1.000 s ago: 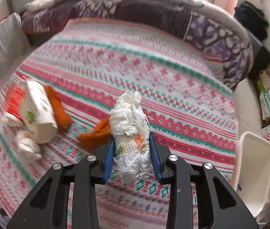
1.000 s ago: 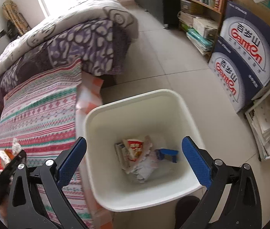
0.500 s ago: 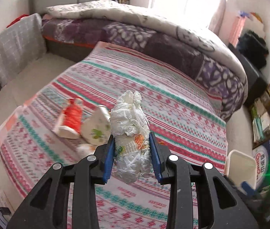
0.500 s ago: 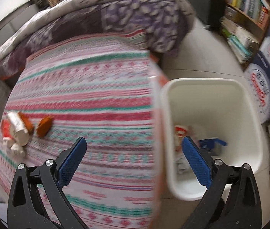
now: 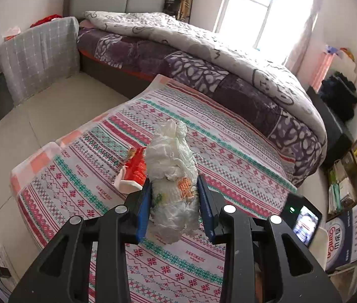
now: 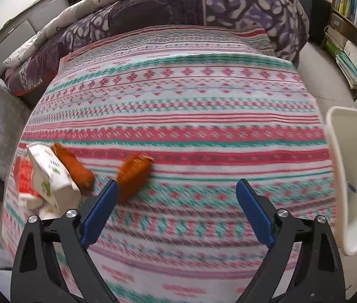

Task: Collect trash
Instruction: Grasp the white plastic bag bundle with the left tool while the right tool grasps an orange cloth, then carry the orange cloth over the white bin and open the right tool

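Note:
My left gripper [image 5: 173,197] is shut on a crumpled white paper wad [image 5: 172,176] and holds it high above the patterned bed cover [image 5: 228,156]. A red carton [image 5: 135,169] lies on the cover behind the wad. My right gripper [image 6: 177,210] is open and empty above the cover [image 6: 178,101]. In the right wrist view, two orange peel pieces [image 6: 133,174] [image 6: 73,165], a white carton [image 6: 52,176] and a red carton [image 6: 24,176] lie at the left. The white bin [image 6: 355,176] stands at the right edge of the bed.
A purple and grey quilt [image 5: 203,50] is heaped at the far end of the bed. A bookshelf [image 6: 352,17] and printed boxes [image 5: 350,229] stand on the floor to the right. A grey covered stand [image 5: 39,53] is at the left. The other gripper's screen [image 5: 304,222] shows lower right.
My left gripper has lifted up and back with the paper wad, so the bed looks farther away. My right gripper has swung left from over the bin to over the bed cover.

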`<state>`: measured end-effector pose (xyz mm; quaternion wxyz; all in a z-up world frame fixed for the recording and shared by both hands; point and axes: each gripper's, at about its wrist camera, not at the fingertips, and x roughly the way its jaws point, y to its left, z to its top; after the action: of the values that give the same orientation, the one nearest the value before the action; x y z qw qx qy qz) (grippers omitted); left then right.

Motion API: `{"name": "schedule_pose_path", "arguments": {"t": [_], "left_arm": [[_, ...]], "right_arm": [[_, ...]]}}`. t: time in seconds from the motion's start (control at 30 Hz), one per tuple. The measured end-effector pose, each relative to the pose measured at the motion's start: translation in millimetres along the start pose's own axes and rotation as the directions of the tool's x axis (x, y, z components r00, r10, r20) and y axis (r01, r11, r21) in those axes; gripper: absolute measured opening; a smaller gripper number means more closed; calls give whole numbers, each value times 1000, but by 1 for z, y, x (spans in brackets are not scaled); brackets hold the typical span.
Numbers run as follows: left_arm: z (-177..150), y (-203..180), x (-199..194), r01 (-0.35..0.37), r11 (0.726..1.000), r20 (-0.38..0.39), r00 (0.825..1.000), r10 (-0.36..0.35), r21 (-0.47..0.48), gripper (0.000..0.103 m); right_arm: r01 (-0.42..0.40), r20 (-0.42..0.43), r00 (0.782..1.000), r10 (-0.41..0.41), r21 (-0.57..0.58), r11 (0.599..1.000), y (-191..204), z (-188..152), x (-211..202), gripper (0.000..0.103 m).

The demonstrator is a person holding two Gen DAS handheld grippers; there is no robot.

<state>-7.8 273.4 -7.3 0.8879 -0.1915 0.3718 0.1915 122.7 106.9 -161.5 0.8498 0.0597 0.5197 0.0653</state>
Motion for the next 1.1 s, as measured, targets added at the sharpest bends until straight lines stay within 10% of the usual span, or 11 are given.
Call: {"name": "schedule_pose_path", "arguments": {"t": [0.4,0.47,0.53,0.77,1.1], "left_arm": [[2,20,3,-20,1000,-15,1000,20,-23,35],[1,24,3,-24,999,-16,1000,23,-28,35],[1,25,4,-28,999,-17,999,27,-28,35],[1,24,5,-45,999,-12,999,44,-25,35],[-2,10,3,-45,999,16,999,45,12,35]], "right_arm": [[27,10,1000,-26,-120,992,35,0,29,69],[32,49,999,-24,-186,982,41,-5,29,58],[27,67,998,-12,-220,975,43,-7,26,25],[-179,33,982,188,-176,968,16,9,6,20],[-242,184,945,270,-159,957,3,32,-68,20]]}}
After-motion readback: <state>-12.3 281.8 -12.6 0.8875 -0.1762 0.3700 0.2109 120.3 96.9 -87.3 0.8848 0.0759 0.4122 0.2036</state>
